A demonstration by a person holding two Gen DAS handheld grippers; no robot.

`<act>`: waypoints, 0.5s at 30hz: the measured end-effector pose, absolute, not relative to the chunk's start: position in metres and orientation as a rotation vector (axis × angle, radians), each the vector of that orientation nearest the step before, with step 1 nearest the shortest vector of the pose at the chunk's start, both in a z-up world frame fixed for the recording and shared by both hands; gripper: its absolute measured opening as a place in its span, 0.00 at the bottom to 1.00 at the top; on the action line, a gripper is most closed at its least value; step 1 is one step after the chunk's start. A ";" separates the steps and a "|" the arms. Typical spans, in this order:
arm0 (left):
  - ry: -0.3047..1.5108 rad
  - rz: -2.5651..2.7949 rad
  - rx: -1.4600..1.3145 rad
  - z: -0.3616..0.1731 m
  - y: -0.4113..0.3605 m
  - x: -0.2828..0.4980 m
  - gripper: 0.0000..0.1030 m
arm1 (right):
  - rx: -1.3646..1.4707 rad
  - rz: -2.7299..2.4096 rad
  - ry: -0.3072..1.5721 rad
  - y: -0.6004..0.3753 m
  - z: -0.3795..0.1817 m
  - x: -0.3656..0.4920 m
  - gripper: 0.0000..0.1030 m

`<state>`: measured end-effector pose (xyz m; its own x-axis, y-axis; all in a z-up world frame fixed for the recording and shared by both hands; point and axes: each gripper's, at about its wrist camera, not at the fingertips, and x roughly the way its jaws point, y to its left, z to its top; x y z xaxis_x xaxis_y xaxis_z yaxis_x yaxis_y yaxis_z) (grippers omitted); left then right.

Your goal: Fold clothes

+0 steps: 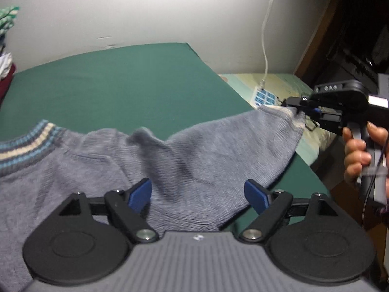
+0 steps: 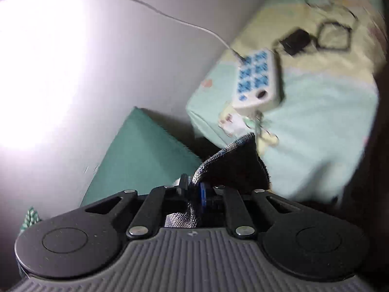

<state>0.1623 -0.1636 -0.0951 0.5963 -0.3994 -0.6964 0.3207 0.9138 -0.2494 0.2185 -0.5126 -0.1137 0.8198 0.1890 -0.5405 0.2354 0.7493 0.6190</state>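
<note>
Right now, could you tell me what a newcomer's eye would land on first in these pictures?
A grey-blue knitted sweater with a striped collar lies across the green surface, one sleeve pulled out to the right. The right gripper is shut on that sleeve's cuff, while the left gripper hovers open over the sweater's middle. Beyond, a white power strip with blue sockets lies on pale bedding.

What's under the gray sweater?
The gray sweater lies on the green mat, which shows all around it. Whatever else sits beneath stays covered. The right tongs lift its sleeve.
</note>
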 end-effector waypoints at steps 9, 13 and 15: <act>0.757 -0.180 -0.161 -0.061 -0.094 0.136 0.83 | 0.018 0.425 0.540 -0.367 -0.084 0.192 0.09; 0.776 -0.168 -0.208 -0.066 -0.084 0.128 0.84 | -0.224 0.561 0.579 -0.316 -0.108 0.163 0.09; 0.805 -0.179 -0.221 -0.074 -0.086 0.125 0.84 | -0.319 0.625 0.615 -0.299 -0.118 0.148 0.12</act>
<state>0.1251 -0.0860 -0.0744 0.6801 -0.2417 -0.6922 0.0742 0.9619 -0.2631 0.1485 -0.2990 -0.1182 0.6432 0.4467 -0.6219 -0.6291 0.7713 -0.0966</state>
